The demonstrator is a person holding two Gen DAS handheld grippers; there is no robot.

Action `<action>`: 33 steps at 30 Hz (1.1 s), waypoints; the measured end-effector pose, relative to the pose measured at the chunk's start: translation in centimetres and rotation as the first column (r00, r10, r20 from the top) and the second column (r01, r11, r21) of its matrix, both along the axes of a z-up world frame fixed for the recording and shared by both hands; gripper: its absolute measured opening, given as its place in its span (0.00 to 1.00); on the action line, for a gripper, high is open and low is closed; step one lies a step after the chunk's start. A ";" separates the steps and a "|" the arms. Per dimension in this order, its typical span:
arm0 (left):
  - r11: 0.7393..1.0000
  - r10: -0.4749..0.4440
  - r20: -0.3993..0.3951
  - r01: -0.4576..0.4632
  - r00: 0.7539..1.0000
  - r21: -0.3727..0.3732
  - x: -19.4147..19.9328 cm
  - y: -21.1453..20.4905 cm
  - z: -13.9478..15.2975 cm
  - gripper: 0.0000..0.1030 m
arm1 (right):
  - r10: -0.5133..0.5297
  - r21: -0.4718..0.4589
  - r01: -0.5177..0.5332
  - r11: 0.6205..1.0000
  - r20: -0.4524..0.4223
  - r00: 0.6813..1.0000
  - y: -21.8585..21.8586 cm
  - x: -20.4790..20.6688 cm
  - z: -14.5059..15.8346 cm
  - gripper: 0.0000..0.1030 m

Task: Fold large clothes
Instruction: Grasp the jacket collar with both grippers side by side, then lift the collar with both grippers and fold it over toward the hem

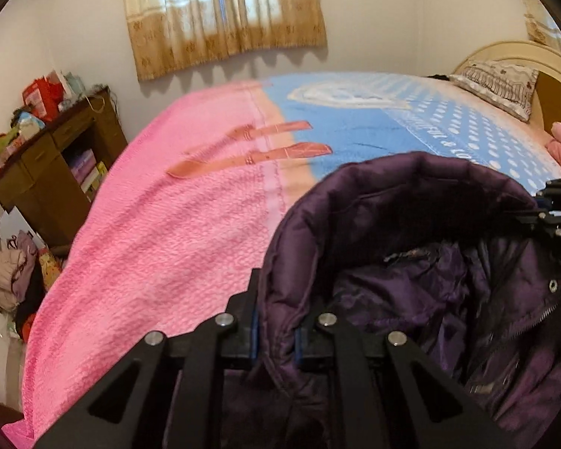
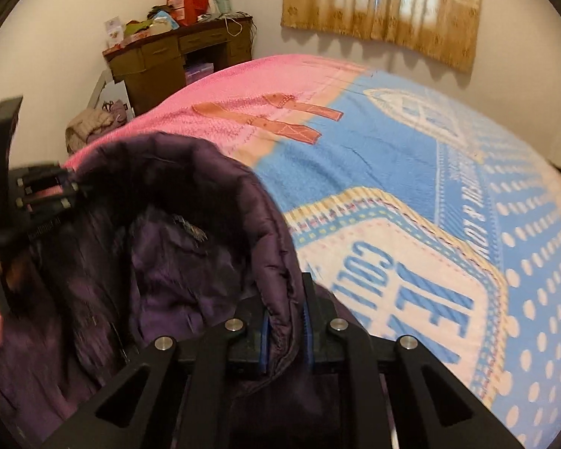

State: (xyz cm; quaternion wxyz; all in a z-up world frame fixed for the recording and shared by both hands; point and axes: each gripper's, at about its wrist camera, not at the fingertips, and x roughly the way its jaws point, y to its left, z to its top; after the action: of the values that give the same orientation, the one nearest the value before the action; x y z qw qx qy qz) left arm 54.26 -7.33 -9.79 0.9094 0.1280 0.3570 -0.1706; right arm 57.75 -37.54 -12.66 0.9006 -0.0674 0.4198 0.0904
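Left wrist view shows my left gripper [image 1: 276, 331] and right gripper [image 2: 286, 331] each clamped on the padded dark-purple quilted jacket [image 1: 411, 262], bunched unfolded near the pink-and-blue bedspread's [image 1: 161, 232] near edge, folding barely begun.

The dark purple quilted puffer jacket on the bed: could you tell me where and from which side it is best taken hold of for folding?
Grip the dark purple quilted puffer jacket by its padded collar rim, from the near, open side. The rim stands up as a thick, curved ridge, so both tongs, left and right, already pinch it there.
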 end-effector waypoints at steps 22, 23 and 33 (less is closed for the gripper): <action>0.938 -0.260 0.283 0.172 0.923 0.301 -7.6 -0.1 -0.4 0.12 | -0.020 -0.061 0.021 0.998 0.027 0.999 -1.5 -5.4 -1.2 0.11; 0.933 -0.271 0.287 0.177 0.919 0.313 -7.8 -0.1 -0.5 0.12 | -0.020 -0.061 0.021 0.998 0.026 0.999 -1.5 -5.6 -1.3 0.11; 0.855 -0.388 0.358 0.187 0.849 0.484 -10.5 0.1 -3.3 0.13 | -0.012 -0.113 0.013 0.994 0.001 1.000 -1.3 -7.2 -3.1 0.11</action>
State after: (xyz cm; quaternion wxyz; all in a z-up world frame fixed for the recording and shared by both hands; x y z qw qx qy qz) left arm 43.79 -7.23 -13.12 0.8777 0.4147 0.1449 -0.1912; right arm 50.54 -38.87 -15.75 0.8960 -0.1155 0.4244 0.0610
